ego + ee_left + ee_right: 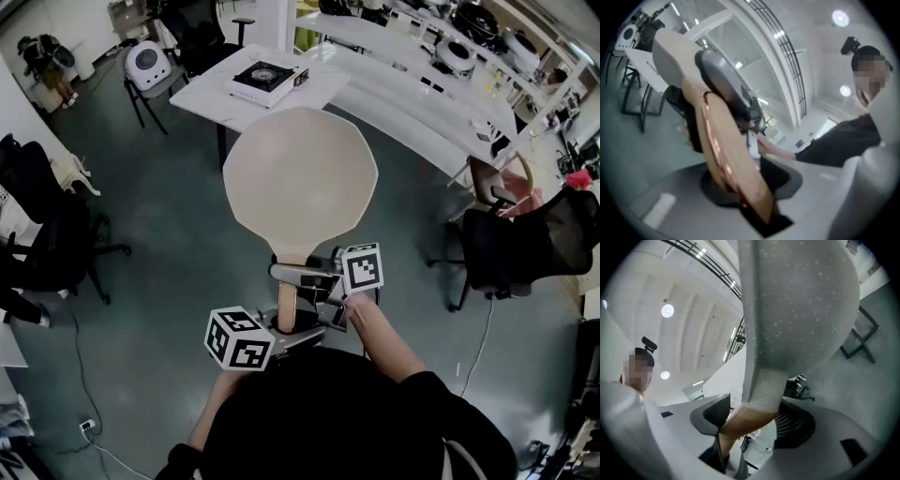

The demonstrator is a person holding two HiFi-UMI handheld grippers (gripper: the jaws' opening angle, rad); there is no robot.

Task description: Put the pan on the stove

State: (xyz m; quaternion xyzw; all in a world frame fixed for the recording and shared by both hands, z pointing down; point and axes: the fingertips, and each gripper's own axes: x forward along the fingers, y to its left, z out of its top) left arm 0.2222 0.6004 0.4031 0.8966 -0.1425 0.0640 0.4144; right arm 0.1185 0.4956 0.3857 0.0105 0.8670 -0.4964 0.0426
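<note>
A beige pan [300,183] hangs in the air over the grey floor, its bowl tipped toward me. Both grippers hold its wooden handle [287,305]. My left gripper [286,333] is shut on the handle's lower end; in the left gripper view the handle [726,154] runs up between the jaws of the gripper [750,187]. My right gripper [309,278] is shut on the handle just below the bowl, where the speckled neck meets the wood [745,420]. The pan's underside [797,301] fills the right gripper view. The black-and-white stove [262,77] sits on a white table [211,94], well beyond the pan.
A black office chair [525,248] stands at the right and another [47,239] at the left. Long white tables [412,103] with equipment run along the upper right. A white round device [145,64] rests on a chair left of the stove's table.
</note>
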